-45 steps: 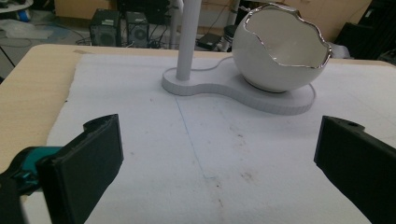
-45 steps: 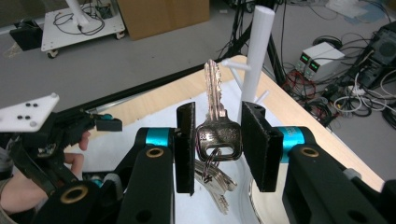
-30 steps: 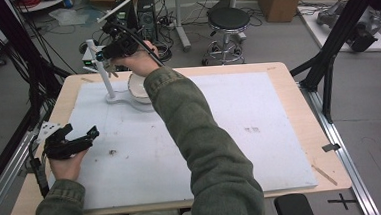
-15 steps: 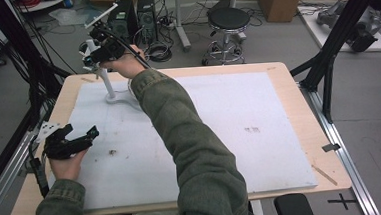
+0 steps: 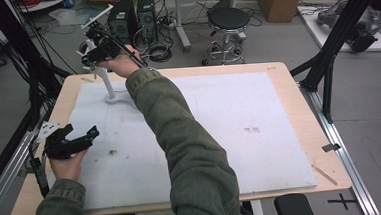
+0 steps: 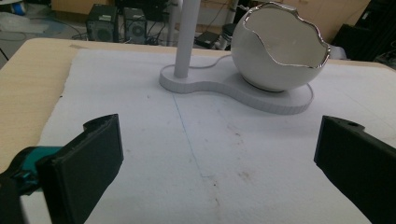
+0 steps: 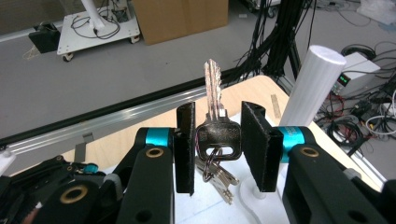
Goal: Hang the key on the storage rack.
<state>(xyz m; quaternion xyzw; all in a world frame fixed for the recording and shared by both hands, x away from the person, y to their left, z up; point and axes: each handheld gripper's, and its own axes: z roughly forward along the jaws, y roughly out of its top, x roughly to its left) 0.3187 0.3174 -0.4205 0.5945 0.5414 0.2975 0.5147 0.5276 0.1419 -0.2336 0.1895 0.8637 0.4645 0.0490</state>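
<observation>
Right gripper (image 7: 217, 149) clamped on key (image 7: 215, 119), blade pointing up, more keys (image 7: 219, 177) hanging below on ring. Held at far left corner of table (image 5: 298, 106), just beside top of white post (image 7: 310, 86). Left gripper (image 6: 215, 158) near left, jaws spread wide, nothing between, low over white mat (image 6: 187, 154). Beyond it, post base (image 6: 275, 100) carries egg-shaped bowl (image 6: 275, 51).

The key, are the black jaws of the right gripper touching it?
Touching. The right gripper view shows the right gripper clamped on the key: both black pads press against the sides of its head, blade pointing up.
</observation>
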